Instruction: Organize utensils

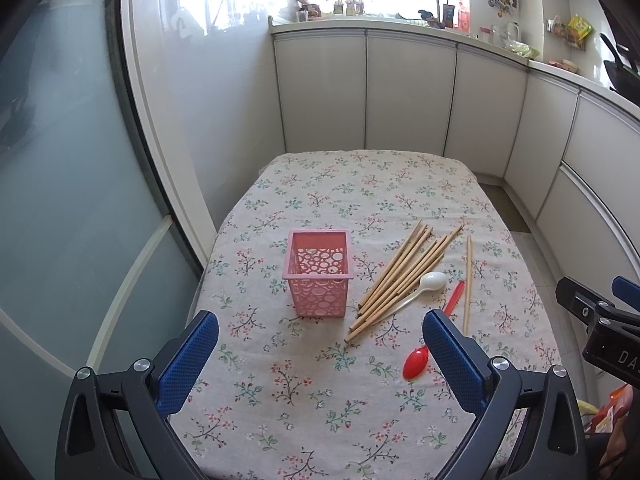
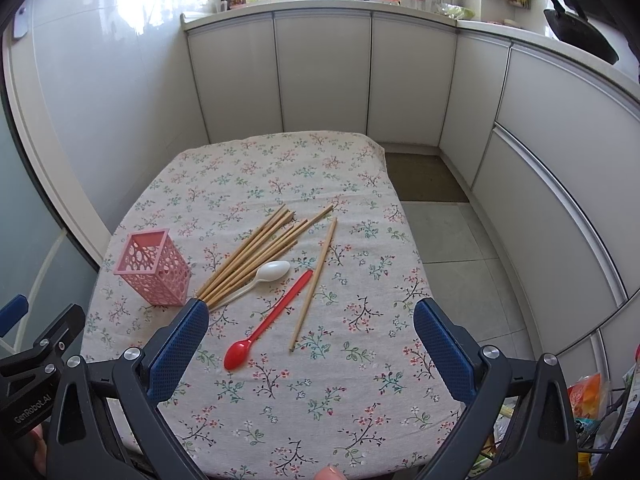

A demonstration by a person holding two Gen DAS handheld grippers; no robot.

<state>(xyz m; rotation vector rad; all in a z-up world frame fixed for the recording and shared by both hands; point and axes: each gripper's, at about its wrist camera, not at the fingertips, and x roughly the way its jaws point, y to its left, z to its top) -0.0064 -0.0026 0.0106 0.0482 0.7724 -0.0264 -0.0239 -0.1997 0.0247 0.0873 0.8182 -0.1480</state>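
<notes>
Pink plastic, pierced all over with round holes, forms the empty square basket (image 1: pixel 318 272) that stands upright on a flowered tablecloth (image 1: pixel 360 184) in a small kitchen, with nothing yet sorted into it; just beside it, on the side nearer the right gripper, lies a fanned bundle of wooden chopsticks (image 1: pixel 400 276), a white spoon (image 1: pixel 424 285) resting against the bundle's edge, a red spoon (image 2: pixel 266 322) angled with its bowl toward the cameras, and one stray chopstick (image 2: pixel 314 286) lying apart from the rest; the left gripper (image 1: pixel 320 340) and the right gripper (image 2: pixel 311 326) both hover above the near end of the table with fingers spread wide and nothing between them; the risks from here look plain enough: the basket appears light and tall for its base, so a knock from a finger or a chopstick pushed in at a slant would likely tip it; thin sticks lying flat on soft cloth may roll or slip out of a pinch, or the pads may snag the cloth instead; grabbing the whole bundle could scatter it and drag the white spoon along; the two grippers, working close together, might also collide.
</notes>
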